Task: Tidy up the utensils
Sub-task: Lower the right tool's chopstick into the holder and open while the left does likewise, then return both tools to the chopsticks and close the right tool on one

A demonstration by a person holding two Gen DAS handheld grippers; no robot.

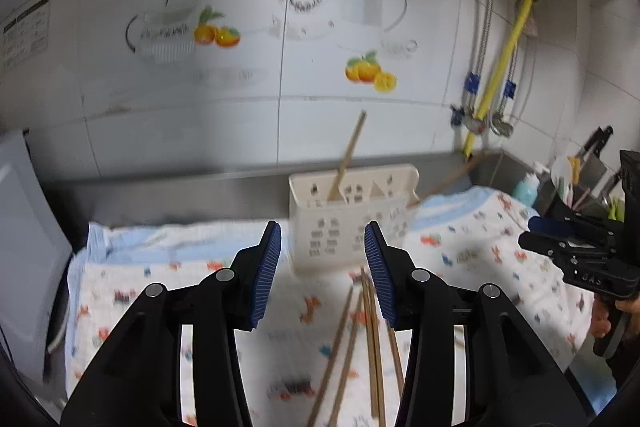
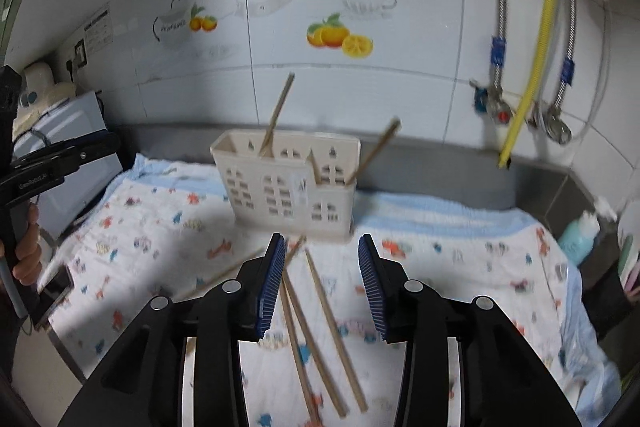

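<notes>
on the left, my left gripper (image 1: 322,273) is spread and pinches nothing; it hangs over the printed cloth (image 1: 160,279), and the blue pads (image 1: 266,275) are apart with only cloth between them. to the right of its middle the loose chopsticks (image 1: 370,339) lie flat on the cloth, in a rough fan, and one passes just beside the right pad. behind them the cream utensil holder (image 1: 348,227) stands upright near the steel back edge, with two chopsticks already leaning inside it. further right, my right gripper (image 2: 322,285) is also spread and empty, and several of the chopsticks (image 2: 320,327) lie below and between its jaws, not pressed by them. i judge these sticks are light, stiff and thin, a little slippery on ribbed pads, and they will roll or turn if i take them at the tip. so i think it is better to close on one stick near the middle of its length, across it, and press a little into the soft cloth so that the pads go under its sides. the holder looks light too and may tip if i push a stick against its wall.
</notes>
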